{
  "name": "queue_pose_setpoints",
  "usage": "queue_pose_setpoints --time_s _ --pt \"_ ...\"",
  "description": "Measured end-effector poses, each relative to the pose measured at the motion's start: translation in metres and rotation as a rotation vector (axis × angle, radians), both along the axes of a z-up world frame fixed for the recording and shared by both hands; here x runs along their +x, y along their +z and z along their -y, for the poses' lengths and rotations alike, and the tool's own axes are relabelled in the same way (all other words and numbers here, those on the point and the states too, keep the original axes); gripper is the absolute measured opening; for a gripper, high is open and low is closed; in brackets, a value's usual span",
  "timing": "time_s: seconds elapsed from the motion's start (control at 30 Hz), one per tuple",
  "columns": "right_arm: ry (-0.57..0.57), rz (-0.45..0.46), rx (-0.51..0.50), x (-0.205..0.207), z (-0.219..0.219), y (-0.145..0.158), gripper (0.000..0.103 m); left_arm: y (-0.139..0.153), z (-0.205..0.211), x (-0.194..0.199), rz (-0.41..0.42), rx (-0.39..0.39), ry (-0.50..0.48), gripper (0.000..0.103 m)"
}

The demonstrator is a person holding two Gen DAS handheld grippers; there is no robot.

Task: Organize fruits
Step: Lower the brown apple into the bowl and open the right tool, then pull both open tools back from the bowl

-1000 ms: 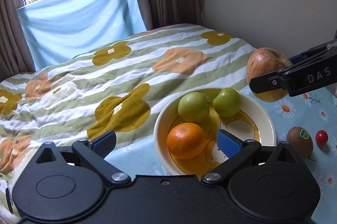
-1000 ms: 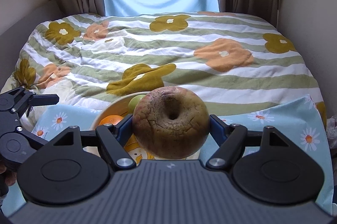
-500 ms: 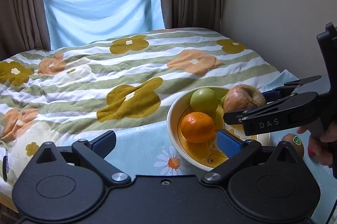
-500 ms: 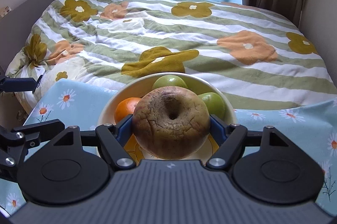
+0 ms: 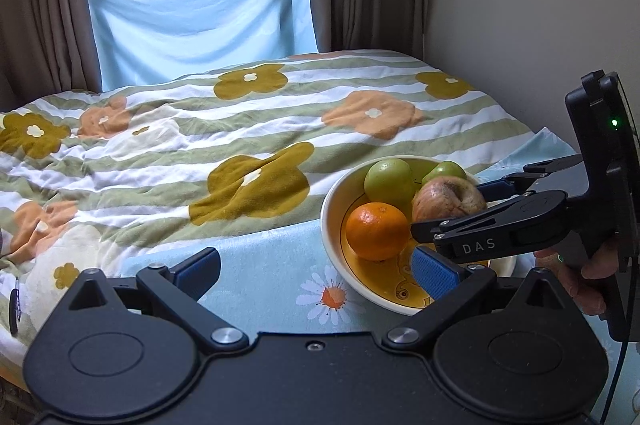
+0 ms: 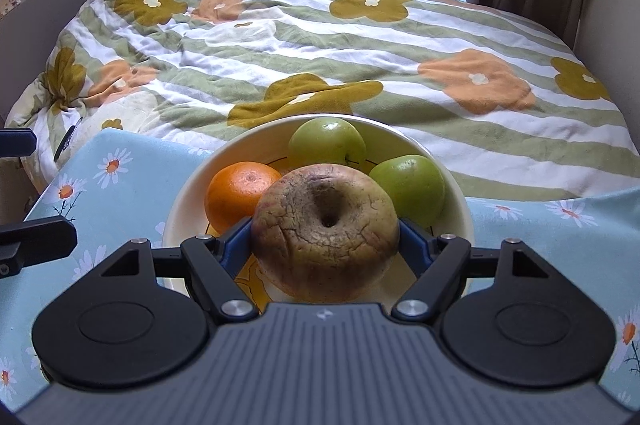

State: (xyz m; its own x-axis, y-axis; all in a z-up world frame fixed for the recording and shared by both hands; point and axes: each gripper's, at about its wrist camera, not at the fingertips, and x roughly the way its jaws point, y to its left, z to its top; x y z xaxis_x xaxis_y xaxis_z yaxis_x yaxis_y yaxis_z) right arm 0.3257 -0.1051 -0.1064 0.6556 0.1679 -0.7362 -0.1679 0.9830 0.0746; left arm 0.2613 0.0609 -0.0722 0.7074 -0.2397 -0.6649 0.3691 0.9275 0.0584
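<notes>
A cream bowl (image 6: pixel 188 185) with a yellow inside stands on the daisy-print cloth; it also shows in the left wrist view (image 5: pixel 334 197). In it lie an orange (image 6: pixel 240 195) and two green apples (image 6: pixel 326 143), (image 6: pixel 410 185). My right gripper (image 6: pixel 325 239) is shut on a wrinkled brownish apple (image 6: pixel 326 229) and holds it inside the bowl, low over the bottom. In the left wrist view the held apple (image 5: pixel 446 197) sits beside the orange (image 5: pixel 376 229). My left gripper (image 5: pixel 316 265) is open and empty, just left of the bowl.
A light blue daisy cloth (image 5: pixel 280 265) covers the table. Behind it lies a bed with a striped flower quilt (image 6: pixel 340 57). A wall (image 5: pixel 520 5) stands at the right, curtains and a window at the back.
My right gripper has carried the wrinkled apple from right of the bowl into it and lowered it. The left gripper has pulled back to the left.
</notes>
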Motion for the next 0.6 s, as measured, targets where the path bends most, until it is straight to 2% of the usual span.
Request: queue_pose_setpoints --time_s 0.07,0.17,0.6 --pt "-0.007 0.043 -0.006 -0.005 0.002 0.007 0.103 0.002 0.001 -0.002 0.003 0.002 0.000 0.103" --pt "-0.024 0.093 0.009 -0.008 0.006 0.020 0.103 0.006 0.001 -0.006 0.008 -0.005 0.002 0.103" --pt "-0.049 0.179 -0.023 -0.048 0.024 0.083 0.103 0.043 0.005 -0.034 0.071 -0.029 0.051 0.103"
